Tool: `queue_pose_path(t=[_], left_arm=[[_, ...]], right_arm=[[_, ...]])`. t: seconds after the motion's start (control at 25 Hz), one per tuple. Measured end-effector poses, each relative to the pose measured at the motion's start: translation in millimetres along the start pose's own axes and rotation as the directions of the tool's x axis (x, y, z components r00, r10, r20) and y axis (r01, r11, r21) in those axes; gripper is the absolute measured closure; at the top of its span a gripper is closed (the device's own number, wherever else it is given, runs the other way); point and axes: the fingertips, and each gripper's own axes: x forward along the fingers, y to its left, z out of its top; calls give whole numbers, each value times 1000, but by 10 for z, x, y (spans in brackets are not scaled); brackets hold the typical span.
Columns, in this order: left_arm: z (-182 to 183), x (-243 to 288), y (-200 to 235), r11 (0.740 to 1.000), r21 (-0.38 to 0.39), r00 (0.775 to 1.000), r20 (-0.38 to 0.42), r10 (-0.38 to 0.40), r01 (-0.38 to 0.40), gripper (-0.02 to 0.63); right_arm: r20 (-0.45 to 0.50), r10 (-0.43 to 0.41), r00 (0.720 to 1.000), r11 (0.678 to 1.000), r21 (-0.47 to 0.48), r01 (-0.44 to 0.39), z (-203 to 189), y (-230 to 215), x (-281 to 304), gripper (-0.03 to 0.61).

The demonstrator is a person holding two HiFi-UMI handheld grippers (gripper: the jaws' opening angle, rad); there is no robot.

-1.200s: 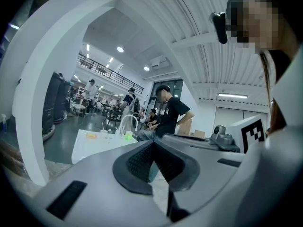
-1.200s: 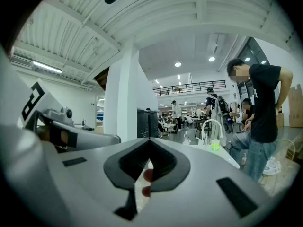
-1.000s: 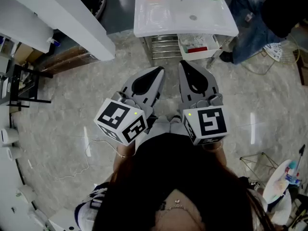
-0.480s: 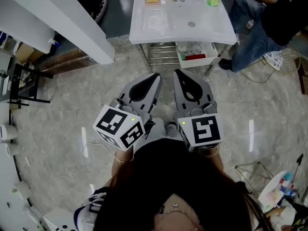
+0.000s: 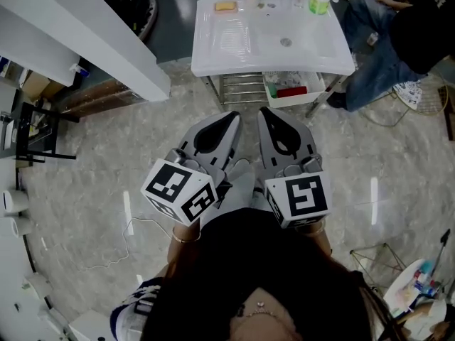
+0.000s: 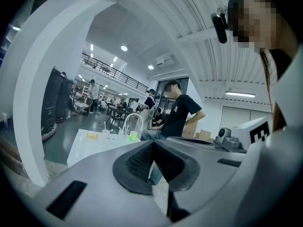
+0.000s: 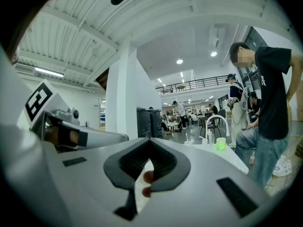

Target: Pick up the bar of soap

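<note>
Soap bar (image 5: 226, 6): small yellow-orange block on the back left corner of the white washbasin (image 5: 213, 45), lying flat on the rim and well apart from both grippers. I also see it in the left gripper view (image 6: 91, 135) as a yellow patch on the near end of the basin top (image 6: 80, 150).

Left gripper (image 5: 234, 116): held low in front of my body, pointing toward the basin. Its own view shows the two ribbed pads pressed together at the tips (image 6: 152, 144).

Right gripper (image 5: 264, 111): just beside the left one, about parallel to it. Its jaws are closed too, with the pads meeting at the tip (image 7: 149, 141). Two reddish blobs show through the gap lower down; I cannot tell what they are.

Both grippers hang over the marbled floor (image 5: 85, 176), short of the basin's front edge.

On the basin top:
- A green cup (image 5: 318, 3) stands at the back right, seen also at (image 6: 133, 135) and (image 7: 220, 144).
- A white faucet (image 7: 218, 123) arches just beside the cup.
- The drain (image 5: 286, 42) sits in the bowl.

A basket (image 5: 311, 81) holding something red hangs under the basin on the right. A person (image 5: 398, 41) in a black T-shirt and jeans is close to the basin's right side.
</note>
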Motion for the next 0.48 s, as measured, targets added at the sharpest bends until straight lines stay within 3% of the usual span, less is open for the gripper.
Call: queue_pose_path(t=[0.48], left_arm=[[386, 363, 904, 999, 13, 999, 14, -37, 37, 614]], right_arm=[[9, -51, 999, 998, -26, 51, 184, -105, 975, 571]])
